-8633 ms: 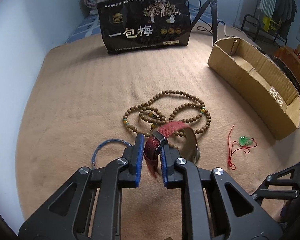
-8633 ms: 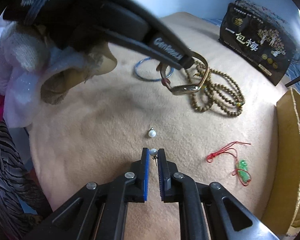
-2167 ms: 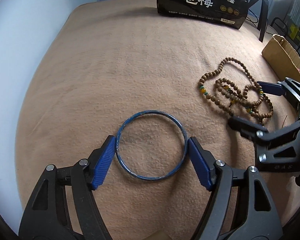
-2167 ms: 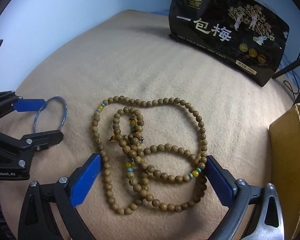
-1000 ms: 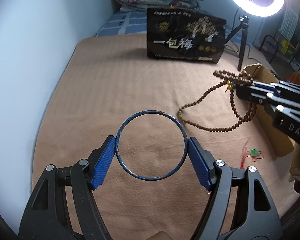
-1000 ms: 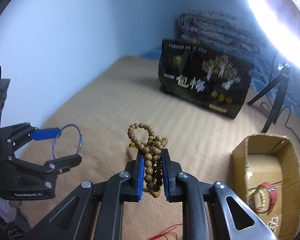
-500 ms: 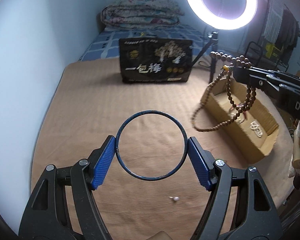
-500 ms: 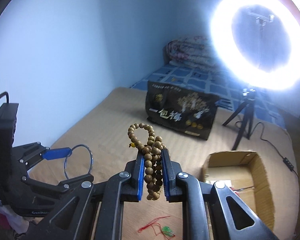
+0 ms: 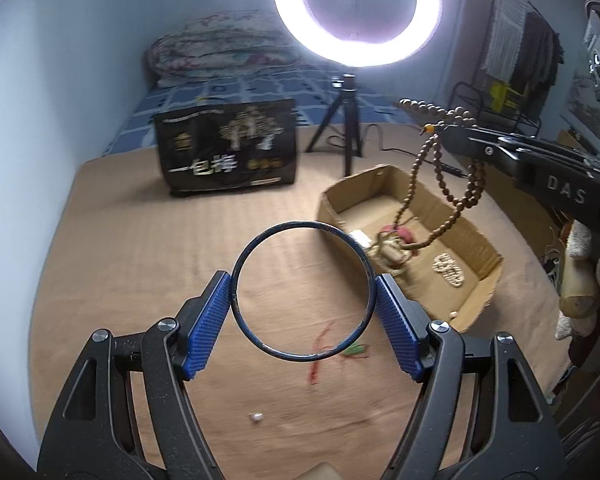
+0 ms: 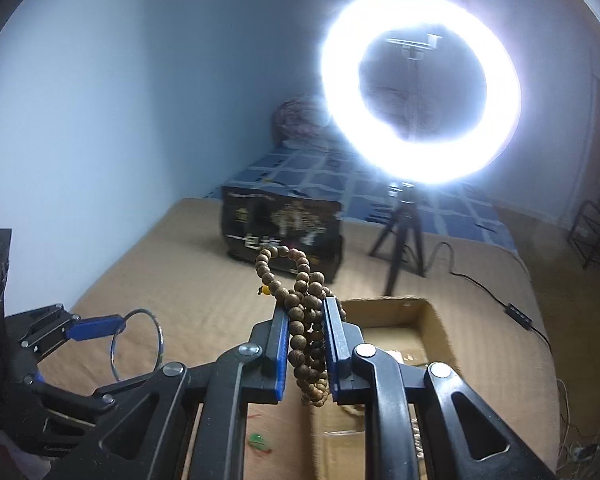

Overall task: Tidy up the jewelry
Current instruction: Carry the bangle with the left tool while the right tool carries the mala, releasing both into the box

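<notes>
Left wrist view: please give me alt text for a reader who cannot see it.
The left gripper holds a blue bangle between its blue pads, lifted above a tan blanket. To the right, the right gripper dangles a wooden bead necklace over an open cardboard box holding other jewelry.

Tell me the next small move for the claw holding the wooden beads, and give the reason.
Probably lower the right claw a little, then open it. It is shut on the wooden bead necklace, whose loops hang above the open cardboard box with the lowest strand reaching down inside. Lowering first should let the beads pile in the box rather than drape over its wall.
</notes>
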### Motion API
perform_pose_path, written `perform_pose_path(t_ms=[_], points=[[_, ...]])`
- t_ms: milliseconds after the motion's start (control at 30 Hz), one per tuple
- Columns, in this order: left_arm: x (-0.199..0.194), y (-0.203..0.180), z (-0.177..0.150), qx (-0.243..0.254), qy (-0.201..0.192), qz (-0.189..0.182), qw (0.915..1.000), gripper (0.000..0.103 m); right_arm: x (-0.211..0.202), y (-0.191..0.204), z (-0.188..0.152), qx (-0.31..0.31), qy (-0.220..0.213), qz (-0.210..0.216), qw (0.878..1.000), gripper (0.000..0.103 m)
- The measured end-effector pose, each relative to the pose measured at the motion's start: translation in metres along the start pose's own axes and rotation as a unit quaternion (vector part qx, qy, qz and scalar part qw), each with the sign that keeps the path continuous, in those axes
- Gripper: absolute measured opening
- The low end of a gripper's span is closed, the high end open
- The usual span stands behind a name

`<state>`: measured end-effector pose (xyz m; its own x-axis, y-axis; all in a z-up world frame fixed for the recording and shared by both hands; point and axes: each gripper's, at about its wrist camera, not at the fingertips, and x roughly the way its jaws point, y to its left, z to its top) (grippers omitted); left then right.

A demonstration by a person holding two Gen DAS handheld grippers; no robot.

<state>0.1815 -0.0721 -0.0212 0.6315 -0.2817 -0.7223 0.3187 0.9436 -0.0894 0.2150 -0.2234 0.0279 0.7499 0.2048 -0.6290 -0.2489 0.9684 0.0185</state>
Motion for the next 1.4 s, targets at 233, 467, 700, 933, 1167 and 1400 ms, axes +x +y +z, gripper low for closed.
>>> perform_pose_path(t_ms=[233,467,700,933,1167,1400], points=[[0.019,-0.044,0.006,0.014,0.006,-0.028,0.9995,0.075,-0.009,-0.043,-0.009,0.025,0.003,-0.028,0.999,0.014],[0.041,-0.077,0.008,0.023,0.016,-0.045,0.9986,0.075,-0.006,-0.083,-0.022,0.047,0.013,-0.049,0.998,0.014],[0.064,-0.1,0.003,0.034,0.029,-0.058,0.9973,0.075,0.005,-0.114,-0.036,0.075,0.028,-0.05,0.996,0.014],[0.09,-0.113,-0.003,0.043,0.051,-0.067,0.9955,0.075,0.025,-0.13,-0.045,0.098,0.046,-0.042,0.993,0.014],[0.108,-0.119,-0.004,0.043,0.065,-0.076,0.9941,0.075,0.041,-0.139,-0.052,0.119,0.057,-0.03,0.991,0.014],[0.118,-0.124,-0.005,0.046,0.075,-0.086,0.9924,0.075,0.056,-0.144,-0.058,0.125,0.071,-0.02,0.989,0.016]])
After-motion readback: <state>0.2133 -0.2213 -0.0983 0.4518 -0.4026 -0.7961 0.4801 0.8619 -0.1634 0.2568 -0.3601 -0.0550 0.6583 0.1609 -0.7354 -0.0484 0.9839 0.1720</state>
